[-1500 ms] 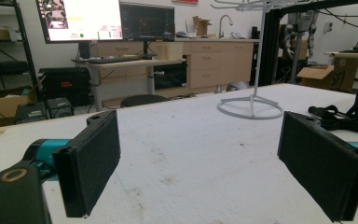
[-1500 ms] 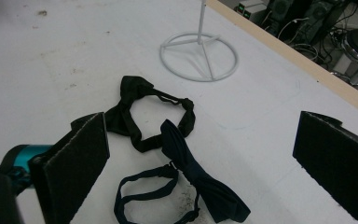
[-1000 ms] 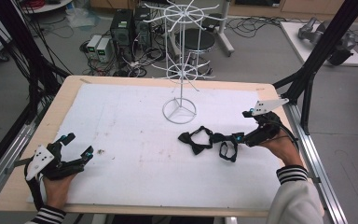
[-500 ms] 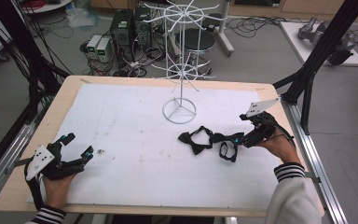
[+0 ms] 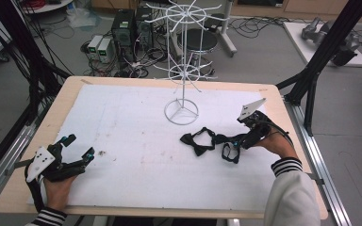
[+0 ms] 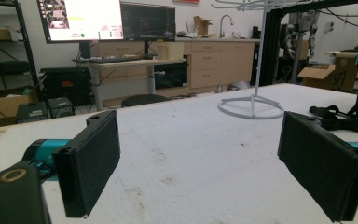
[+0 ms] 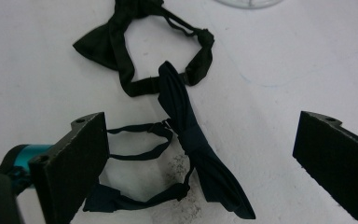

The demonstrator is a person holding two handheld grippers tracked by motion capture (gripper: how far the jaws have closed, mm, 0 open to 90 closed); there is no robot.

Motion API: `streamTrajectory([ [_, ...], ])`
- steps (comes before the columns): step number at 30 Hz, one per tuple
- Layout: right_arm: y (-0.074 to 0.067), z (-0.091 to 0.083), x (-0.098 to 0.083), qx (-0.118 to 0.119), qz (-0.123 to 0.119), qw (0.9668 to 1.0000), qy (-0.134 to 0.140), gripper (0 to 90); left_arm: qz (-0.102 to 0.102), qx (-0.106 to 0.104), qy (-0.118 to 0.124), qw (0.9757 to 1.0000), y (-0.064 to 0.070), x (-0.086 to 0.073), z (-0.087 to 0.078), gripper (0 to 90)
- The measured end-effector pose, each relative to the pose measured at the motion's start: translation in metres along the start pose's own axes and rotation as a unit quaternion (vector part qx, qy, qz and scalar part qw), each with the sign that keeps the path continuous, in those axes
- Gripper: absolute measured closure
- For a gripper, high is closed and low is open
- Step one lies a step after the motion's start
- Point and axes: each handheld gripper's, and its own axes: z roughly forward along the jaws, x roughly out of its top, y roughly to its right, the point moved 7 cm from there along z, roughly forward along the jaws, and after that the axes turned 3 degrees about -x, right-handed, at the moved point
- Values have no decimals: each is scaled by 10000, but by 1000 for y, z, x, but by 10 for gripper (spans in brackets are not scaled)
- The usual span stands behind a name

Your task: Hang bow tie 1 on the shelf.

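Note:
Two bow ties lie right of the table's middle: a black bow tie (image 5: 195, 141) (image 7: 109, 39) and a navy bow tie (image 5: 227, 149) (image 7: 193, 140) with its strap looped beside it. My right gripper (image 5: 239, 142) (image 7: 204, 135) hovers open just over the navy bow tie, whose knot lies between the jaws without either jaw touching it. My left gripper (image 5: 80, 145) (image 6: 198, 140) rests open near the front left corner with nothing between its jaws. A white wire display rack (image 5: 181, 70) (image 6: 251, 105) stands behind the bow ties.
A white mat (image 5: 122, 127) covers the wooden table (image 5: 47, 122). Black frame posts (image 5: 320, 61) rise at the right and left edges. Beyond the far edge, computers and cables (image 5: 122, 33) sit on the floor. A small dirty smudge (image 5: 102, 152) marks the mat.
My right gripper has edged a little to the left, closer over the navy bow tie. The left gripper and both bow ties have stayed put.

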Motion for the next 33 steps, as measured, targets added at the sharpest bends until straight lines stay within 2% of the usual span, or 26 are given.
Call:
streamTrajectory([
  [4, 0, 7, -1, 51, -70, 9998, -158, 54, 1, 0, 0, 10000, 0, 0, 0, 134],
  [13, 0, 16, -3, 184, -43, 9995, -264, 62, 9, -5, -5, 10000, 0, 0, 0, 134],
  [17, 2, 20, -5, 229, -117, 9992, -311, 87, 7, -5, -4, 10000, 0, 0, 0, 134],
  [19, 1, 23, -4, 329, -233, 9986, -353, 193, 7, -5, -5, 10000, 0, 0, 0, 134],
  [25, 1, 26, -7, 354, -239, 9979, -494, 234, 11, -8, 7, 10000, 0, 0, 0, 135],
  [33, 4, 32, -11, 325, -287, 9966, -696, 341, 4, -6, 19, 10000, 0, 0, 0, 134],
])
